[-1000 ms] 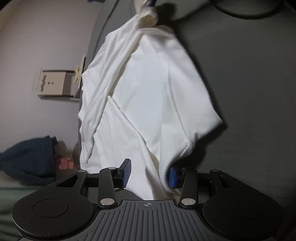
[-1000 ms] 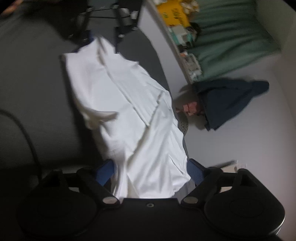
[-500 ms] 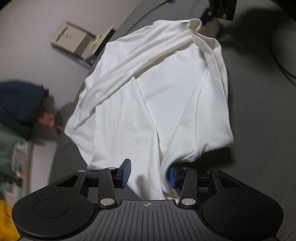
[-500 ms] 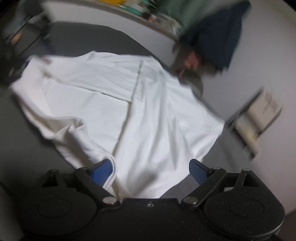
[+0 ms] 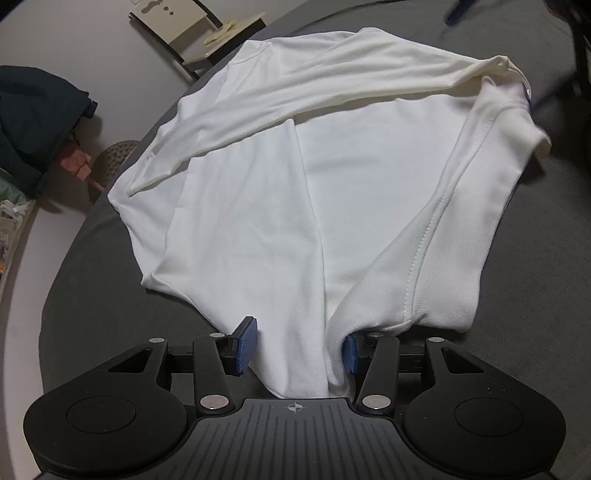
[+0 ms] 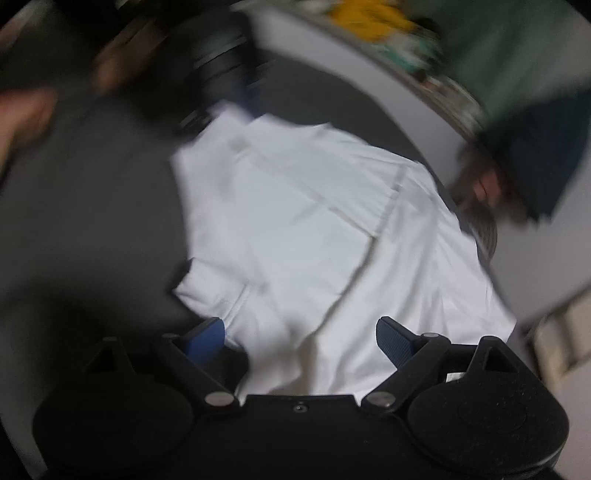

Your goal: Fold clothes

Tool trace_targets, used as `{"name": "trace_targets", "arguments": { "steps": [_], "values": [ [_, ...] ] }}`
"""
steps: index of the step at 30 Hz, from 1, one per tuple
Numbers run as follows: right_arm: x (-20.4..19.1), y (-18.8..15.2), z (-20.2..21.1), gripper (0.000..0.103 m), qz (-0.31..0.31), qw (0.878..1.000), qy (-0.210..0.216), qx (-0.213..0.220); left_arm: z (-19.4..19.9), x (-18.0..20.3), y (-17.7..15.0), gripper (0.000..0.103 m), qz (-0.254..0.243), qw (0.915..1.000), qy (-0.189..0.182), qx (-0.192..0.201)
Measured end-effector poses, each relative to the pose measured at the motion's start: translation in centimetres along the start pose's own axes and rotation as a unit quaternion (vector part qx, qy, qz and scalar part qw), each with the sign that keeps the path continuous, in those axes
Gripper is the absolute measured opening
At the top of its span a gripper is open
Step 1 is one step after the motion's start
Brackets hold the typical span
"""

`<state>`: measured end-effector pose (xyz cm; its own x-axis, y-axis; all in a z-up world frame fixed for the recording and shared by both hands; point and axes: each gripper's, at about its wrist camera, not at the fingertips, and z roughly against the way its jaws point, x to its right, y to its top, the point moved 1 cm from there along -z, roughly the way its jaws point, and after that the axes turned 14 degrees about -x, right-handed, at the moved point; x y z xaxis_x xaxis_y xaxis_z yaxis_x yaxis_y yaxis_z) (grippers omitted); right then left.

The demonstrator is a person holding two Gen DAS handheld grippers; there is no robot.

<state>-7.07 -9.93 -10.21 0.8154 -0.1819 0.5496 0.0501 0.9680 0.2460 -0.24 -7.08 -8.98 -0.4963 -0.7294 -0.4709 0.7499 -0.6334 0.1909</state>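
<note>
A white long-sleeved shirt [image 5: 277, 203] lies spread on a dark grey surface [image 5: 92, 295], one sleeve [image 5: 332, 88] folded across its upper part. My left gripper [image 5: 295, 347] sits at the shirt's near edge, its blue pads narrowed onto a bunch of cloth running between them. The right wrist view is blurred by motion. There the shirt [image 6: 314, 229] lies in front of my right gripper [image 6: 301, 341]. Its pads stand wide apart, with cloth lying flat between them and passing under the body.
The grey surface ends in a curved edge to the left of the shirt. Beyond it are a navy garment [image 5: 33, 118], a pink item [image 5: 77, 166], a round grey pad [image 5: 118, 158] and an open cardboard box [image 5: 177, 22]. A blurred hand [image 6: 22, 114] shows at far left.
The shirt hung stretched between the two grippers a second ago and has come down to lie flat on the grey surface. Both views have swung round. Neither jaw width has visibly changed.
</note>
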Motion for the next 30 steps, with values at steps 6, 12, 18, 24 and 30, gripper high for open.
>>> {"name": "trace_targets", "arguments": {
  "steps": [6,12,18,24,30],
  "values": [
    [-4.9,1.8,-1.3,0.102,0.066,0.992,-0.103,-0.015,0.6,-0.4,0.0,0.048,0.008,0.9999,-0.006,0.003],
    [-4.9,1.5,-3.2,0.101,0.095,0.974,-0.201,-0.044,0.9,-0.3,-0.4,0.048,-0.003,0.9999,0.001,0.015],
    [-4.7,1.2,-3.3,0.071,0.116,0.963,-0.24,-0.036,1.4,4.1,-1.6,0.048,-0.176,0.9758,0.119,0.052],
    [-3.8,1.2,-1.6,0.051,0.072,0.971,-0.228,0.004,0.7,8.1,-3.4,0.069,-0.339,0.9096,0.226,0.083],
    [0.2,0.9,1.1,0.013,-0.088,0.988,-0.123,0.038,1.4,8.2,-2.6,0.069,-0.348,0.9099,0.201,0.103]
  ]
}}
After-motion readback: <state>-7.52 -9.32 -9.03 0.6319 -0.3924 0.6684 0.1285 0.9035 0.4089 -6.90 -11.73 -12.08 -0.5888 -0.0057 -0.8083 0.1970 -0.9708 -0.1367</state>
